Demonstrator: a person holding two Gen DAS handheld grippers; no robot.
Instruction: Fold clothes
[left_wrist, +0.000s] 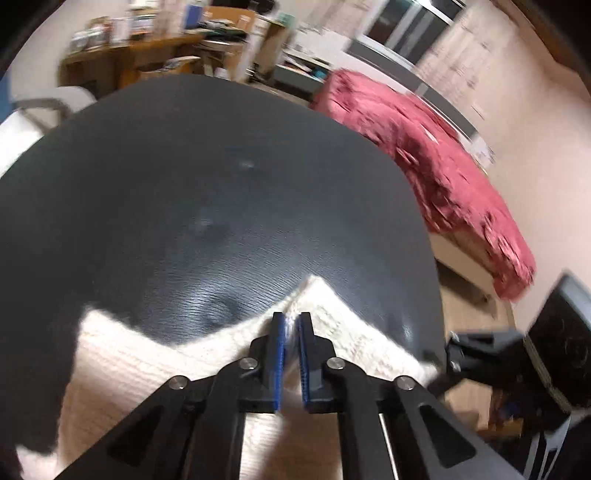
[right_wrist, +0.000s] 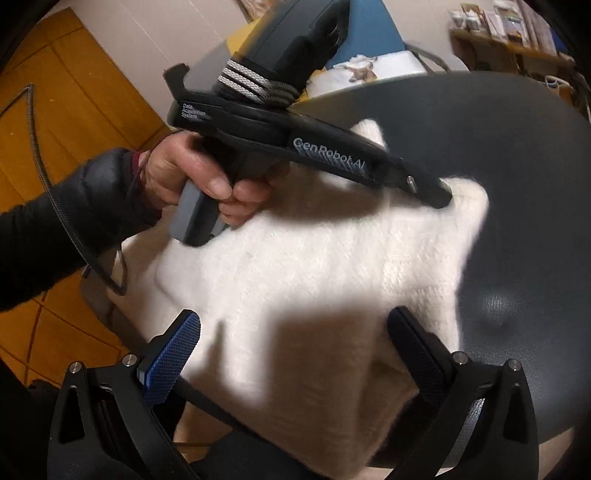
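Right wrist view, nearest: the right gripper has its jaws spread wide and released, one blue-padded finger on each side of the near part of a white knit garment. Nothing sits between the pads.

The garment lies on a round dark table, its near edge hanging over the table rim toward the camera. The fabric looks bunched, with shadows across it.

Past that, a hand in a dark sleeve grips the handle of the left gripper. From the side, its tip meets the far corner of the garment.

Left wrist view: the blue pads are clenched almost together, with a thin slice of white fabric in the slit between them, so the left gripper is grasping the garment's edge. Motion blur softens this frame.

Farther back: a bed with a red cover, then a cluttered wooden desk against the wall.
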